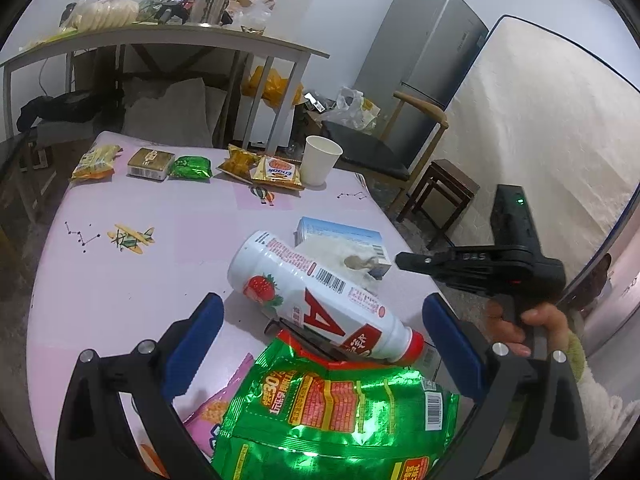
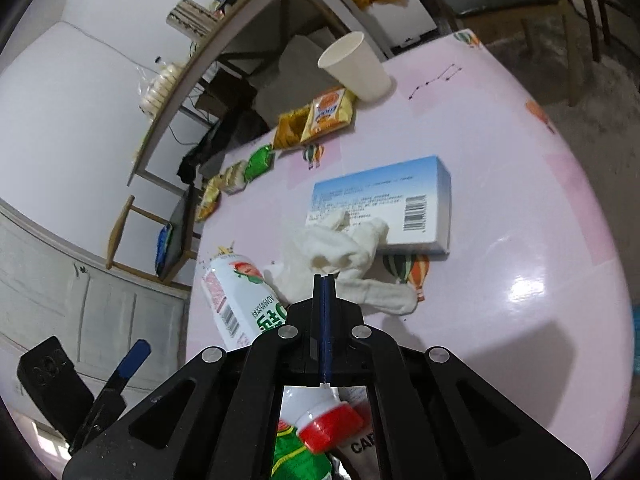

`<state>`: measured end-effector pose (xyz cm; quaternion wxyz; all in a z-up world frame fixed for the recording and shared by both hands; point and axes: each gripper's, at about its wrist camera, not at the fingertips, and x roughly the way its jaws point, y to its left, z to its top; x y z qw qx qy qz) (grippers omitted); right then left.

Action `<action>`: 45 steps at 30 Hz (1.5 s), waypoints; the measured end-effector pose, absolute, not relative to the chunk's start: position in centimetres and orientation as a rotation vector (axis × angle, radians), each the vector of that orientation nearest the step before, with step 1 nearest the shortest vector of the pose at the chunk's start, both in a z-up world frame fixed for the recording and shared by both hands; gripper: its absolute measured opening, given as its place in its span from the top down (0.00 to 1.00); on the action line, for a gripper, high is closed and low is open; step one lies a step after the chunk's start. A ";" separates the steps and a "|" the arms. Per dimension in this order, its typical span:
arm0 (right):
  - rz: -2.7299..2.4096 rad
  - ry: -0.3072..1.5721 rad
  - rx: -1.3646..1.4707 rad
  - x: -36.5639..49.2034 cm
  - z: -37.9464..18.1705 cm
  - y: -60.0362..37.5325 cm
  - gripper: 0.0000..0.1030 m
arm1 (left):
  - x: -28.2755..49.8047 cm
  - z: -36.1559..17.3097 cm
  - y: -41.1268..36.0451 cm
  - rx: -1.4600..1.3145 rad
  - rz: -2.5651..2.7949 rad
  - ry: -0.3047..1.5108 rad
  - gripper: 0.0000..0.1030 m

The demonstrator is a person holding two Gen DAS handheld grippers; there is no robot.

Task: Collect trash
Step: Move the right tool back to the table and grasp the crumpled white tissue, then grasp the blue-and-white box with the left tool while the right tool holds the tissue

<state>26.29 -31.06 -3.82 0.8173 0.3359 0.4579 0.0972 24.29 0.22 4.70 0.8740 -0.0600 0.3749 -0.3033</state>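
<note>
On the pink bench [image 1: 120, 280], the white strawberry-drink bottle [image 1: 316, 296] serves as the landmark, lying on its side with its red cap toward the near edge. The left gripper [image 1: 320, 340] has its jaws spread wide; the bottle's lower half and cap lie between them, touched by neither blue pad, and its cap end rests on the top edge of a green snack bag [image 1: 340, 412] that fills the near gap between the jaws. Just right of the bottle and behind it a crumpled white cloth [image 2: 336, 248] lies against a blue box [image 2: 384, 204]. The right gripper [image 2: 324, 280] has its jaws pressed together with nothing visibly between them, the tips just over the cloth's near edge, the bottle beside them to the left. Far behind the bottle stands a paper cup [image 1: 318, 160].
</note>
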 end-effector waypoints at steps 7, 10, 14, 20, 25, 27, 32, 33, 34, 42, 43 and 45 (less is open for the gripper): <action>0.206 1.057 0.766 27.8 -5.8 -31.4 0.44 | 25.2 4.1 -1.4 -0.128 -0.606 0.804 0.05; 0.209 1.107 0.777 29.3 -7.2 -30.8 0.39 | 25.8 3.6 -1.7 -0.134 -0.585 0.816 0.05; 0.196 1.150 0.795 30.8 -9.0 -30.3 0.51 | 26.4 3.0 -1.7 -0.148 -0.576 0.832 0.05; 0.236 1.132 0.825 30.4 -9.8 -30.1 0.91 | 26.5 2.8 -1.6 -0.119 -0.574 0.825 0.05; 0.242 1.055 0.750 28.9 -8.0 -30.1 0.93 | 26.7 2.6 -1.7 -0.102 -0.569 0.830 0.05; 0.236 1.032 0.704 28.2 -7.2 -30.1 0.94 | 26.6 2.6 -1.8 -0.102 -0.567 0.831 0.05; 0.197 0.972 0.648 26.2 -5.5 -31.4 0.94 | 26.7 3.4 -2.4 -0.097 -0.571 0.821 0.05; 0.186 0.957 0.652 25.6 -5.2 -32.1 0.94 | 26.7 3.7 -2.6 -0.092 -0.575 0.817 0.05; 0.179 0.951 0.657 25.3 -5.2 -32.5 0.94 | 26.8 4.0 -3.0 -0.084 -0.581 0.816 0.05; 0.104 0.909 0.708 20.2 -5.0 -37.3 0.94 | 28.5 4.8 -9.6 0.141 -0.774 0.902 0.05; 0.100 0.909 0.714 19.6 -5.1 -37.8 0.94 | 28.8 4.7 -10.9 0.202 -0.803 0.913 0.05; 0.094 0.915 0.723 18.3 -5.5 -39.1 0.94 | 29.6 4.3 -13.5 0.338 -0.827 0.908 0.05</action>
